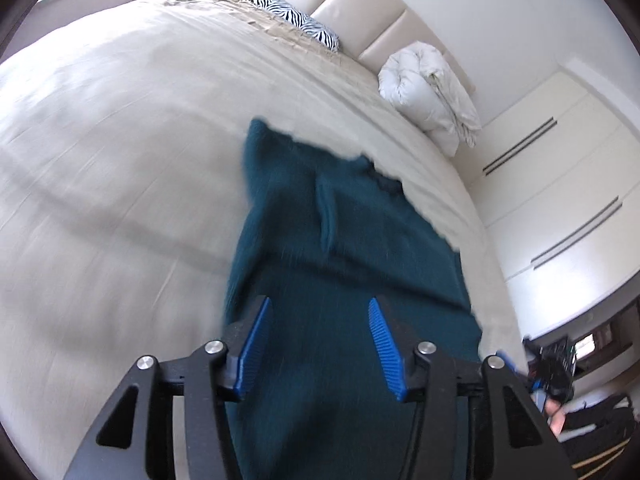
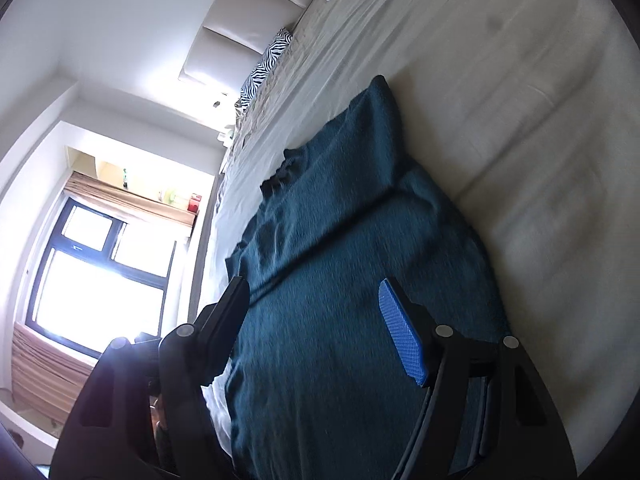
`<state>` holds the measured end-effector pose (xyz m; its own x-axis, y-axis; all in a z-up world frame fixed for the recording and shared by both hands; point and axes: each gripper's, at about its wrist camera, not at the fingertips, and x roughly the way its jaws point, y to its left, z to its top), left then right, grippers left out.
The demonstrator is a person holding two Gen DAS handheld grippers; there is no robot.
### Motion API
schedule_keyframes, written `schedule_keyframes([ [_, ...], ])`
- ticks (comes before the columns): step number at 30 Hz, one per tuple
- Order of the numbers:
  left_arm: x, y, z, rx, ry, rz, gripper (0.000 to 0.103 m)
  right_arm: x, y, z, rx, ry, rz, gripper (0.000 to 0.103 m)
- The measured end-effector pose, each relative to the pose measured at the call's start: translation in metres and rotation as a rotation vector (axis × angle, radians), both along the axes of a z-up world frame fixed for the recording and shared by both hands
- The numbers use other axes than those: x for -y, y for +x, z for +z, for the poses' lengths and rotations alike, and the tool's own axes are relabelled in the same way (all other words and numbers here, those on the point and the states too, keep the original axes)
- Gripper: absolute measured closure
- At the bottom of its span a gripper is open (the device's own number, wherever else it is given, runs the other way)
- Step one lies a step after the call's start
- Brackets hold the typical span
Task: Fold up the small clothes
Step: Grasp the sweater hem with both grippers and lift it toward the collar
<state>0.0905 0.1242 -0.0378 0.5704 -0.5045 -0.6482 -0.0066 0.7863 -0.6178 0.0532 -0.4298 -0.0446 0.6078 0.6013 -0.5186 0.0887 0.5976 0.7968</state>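
Note:
A dark teal knit garment [image 1: 340, 248] lies spread on the beige bed [image 1: 112, 160]; it also shows in the right wrist view [image 2: 344, 248]. My left gripper [image 1: 320, 312] is open, its blue-padded fingers [image 1: 256, 340] hovering over the garment's near end with cloth visible between them. My right gripper [image 2: 316, 296] is open too, over the garment's near part, one blue pad [image 2: 402, 332] showing. Neither grips any cloth. Both views are motion-blurred.
A rolled white duvet [image 1: 432, 92] and a zebra-print pillow [image 1: 296, 20] lie at the padded headboard [image 1: 384, 12]. White wardrobe doors [image 1: 560, 184] stand beside the bed. A bright window [image 2: 92, 288] shows in the right wrist view.

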Motion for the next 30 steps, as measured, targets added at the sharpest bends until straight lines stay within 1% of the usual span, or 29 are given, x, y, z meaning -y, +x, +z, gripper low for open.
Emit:
schedule_keyframes([
  [3, -0.01, -0.048, -0.005, -0.04, 0.009, -0.001, 0.05, 0.002, -0.032, 0.005, 0.009, -0.013, 0.004, 0.036],
  [6, -0.017, -0.083, -0.012, -0.092, 0.007, 0.007, 0.05, 0.004, -0.056, 0.01, 0.023, -0.027, 0.007, 0.036],
  [10, -0.016, -0.122, -0.022, -0.144, -0.002, 0.013, 0.05, 0.008, -0.08, 0.015, 0.02, -0.045, 0.005, 0.036],
  [13, -0.01, -0.143, -0.029, -0.163, -0.012, -0.001, 0.05, 0.008, -0.095, 0.017, 0.022, -0.056, 0.008, 0.036],
  [15, -0.005, -0.151, -0.033, -0.174, -0.018, -0.018, 0.05, 0.007, -0.101, 0.016, 0.011, -0.064, 0.01, 0.036],
  [17, 0.003, -0.156, -0.036, -0.187, -0.014, -0.055, 0.05, 0.006, -0.107, 0.016, 0.01, -0.074, 0.012, 0.036],
  [21, 0.018, -0.16, -0.04, -0.206, 0.027, -0.122, 0.052, 0.008, -0.117, 0.019, 0.0, -0.102, 0.012, 0.036],
  [23, 0.019, -0.16, -0.042, -0.219, 0.036, -0.123, 0.063, 0.012, -0.123, 0.02, -0.011, -0.129, 0.013, 0.036],
  [24, 0.017, -0.16, -0.043, -0.225, 0.032, -0.119, 0.065, 0.015, -0.127, 0.021, -0.018, -0.143, 0.012, 0.036],
  [26, 0.013, -0.159, -0.047, -0.236, 0.02, -0.115, 0.074, 0.022, -0.135, 0.021, -0.034, -0.164, 0.009, 0.036],
  [28, 0.01, -0.161, -0.049, -0.243, 0.01, -0.121, 0.077, 0.033, -0.144, 0.021, -0.057, -0.188, -0.006, 0.036],
  [30, 0.01, -0.162, -0.051, -0.252, 0.0, -0.132, 0.077, 0.042, -0.149, 0.021, -0.085, -0.216, -0.014, 0.036],
])
